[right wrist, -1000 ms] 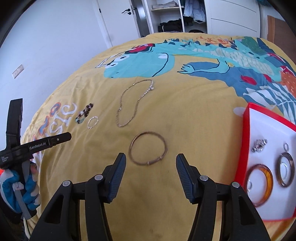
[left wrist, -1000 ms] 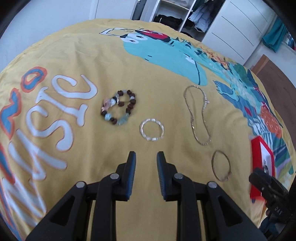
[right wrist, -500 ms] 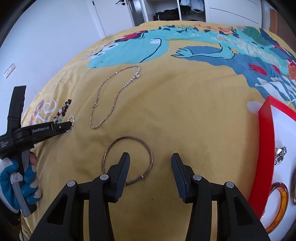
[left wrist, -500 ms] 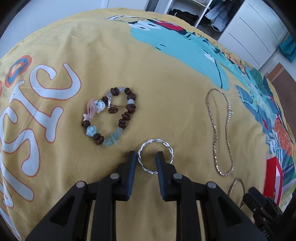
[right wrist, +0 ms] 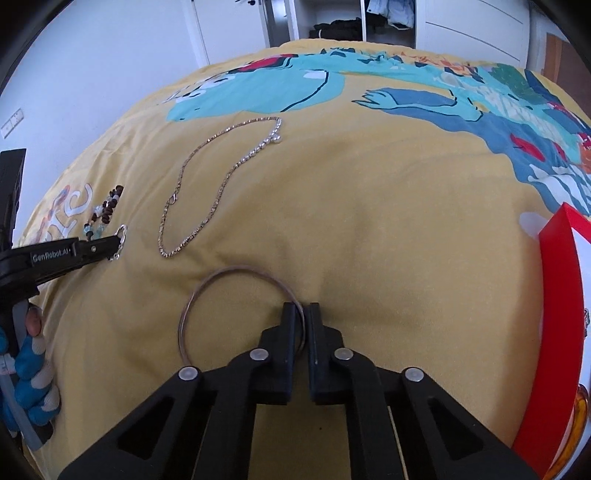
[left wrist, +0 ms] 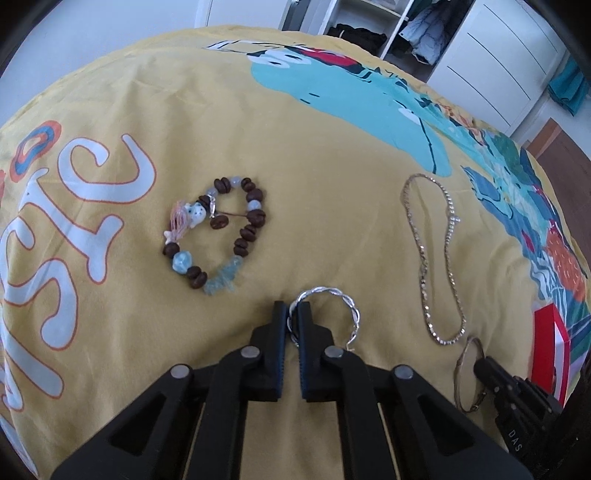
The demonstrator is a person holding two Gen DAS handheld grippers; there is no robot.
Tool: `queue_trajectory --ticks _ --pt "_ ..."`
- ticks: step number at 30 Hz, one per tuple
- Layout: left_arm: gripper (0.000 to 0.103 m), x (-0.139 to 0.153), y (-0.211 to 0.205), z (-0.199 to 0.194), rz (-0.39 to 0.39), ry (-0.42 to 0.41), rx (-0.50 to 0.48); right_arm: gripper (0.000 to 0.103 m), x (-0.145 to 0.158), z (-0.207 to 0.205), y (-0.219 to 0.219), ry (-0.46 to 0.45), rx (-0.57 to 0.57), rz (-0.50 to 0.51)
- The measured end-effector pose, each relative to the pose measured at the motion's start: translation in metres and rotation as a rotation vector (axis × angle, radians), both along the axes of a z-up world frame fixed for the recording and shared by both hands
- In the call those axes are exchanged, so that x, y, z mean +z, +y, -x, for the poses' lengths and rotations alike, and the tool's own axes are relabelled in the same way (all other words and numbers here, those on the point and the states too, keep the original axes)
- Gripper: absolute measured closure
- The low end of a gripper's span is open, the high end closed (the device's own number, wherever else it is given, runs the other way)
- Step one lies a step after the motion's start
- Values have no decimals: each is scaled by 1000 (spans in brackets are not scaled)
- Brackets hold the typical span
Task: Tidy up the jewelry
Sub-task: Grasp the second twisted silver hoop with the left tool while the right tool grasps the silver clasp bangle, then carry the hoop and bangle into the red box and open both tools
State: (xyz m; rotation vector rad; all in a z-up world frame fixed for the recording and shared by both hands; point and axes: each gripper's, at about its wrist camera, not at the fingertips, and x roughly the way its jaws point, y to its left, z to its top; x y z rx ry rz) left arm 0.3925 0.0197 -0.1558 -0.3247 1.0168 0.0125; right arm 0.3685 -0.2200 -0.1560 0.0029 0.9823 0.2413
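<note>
My left gripper [left wrist: 291, 314] is shut on the left rim of a twisted silver bracelet [left wrist: 341, 297] lying on the yellow bedspread. A brown and blue beaded bracelet [left wrist: 218, 236] lies just beyond it to the left. My right gripper [right wrist: 301, 314] is shut on the right rim of a thin metal bangle [right wrist: 236, 275], which also shows in the left wrist view [left wrist: 466, 363]. A silver chain necklace [left wrist: 436, 254] lies between the two, also in the right wrist view [right wrist: 218, 184]. A red-rimmed white tray [right wrist: 554, 295] sits at the right.
The bedspread [right wrist: 388, 221] carries a teal dinosaur print and white lettering. A white wardrobe and an open closet [left wrist: 424, 22] stand beyond the bed. The left gripper [right wrist: 119, 242] and gloved hand [right wrist: 29, 369] show at the left edge of the right wrist view.
Both grippers moved down onto the bedspread and closed: the left onto the twisted silver bracelet, the right onto the thin bangle. The other jewelry has not moved.
</note>
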Motion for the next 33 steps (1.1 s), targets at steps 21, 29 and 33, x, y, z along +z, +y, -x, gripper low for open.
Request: queue_trajectory --ticks 21,29,33 --pt "98 83 -20 57 -79 -90 -78 100 112 57 -7 -193 -5 6" --pt "98 120 -63 76 -73 -136 -150 100 150 89 -47 -246 -61 18" --pt "98 129 -100 80 -61 -147 -206 100 159 102 -78 -257 -100 36"
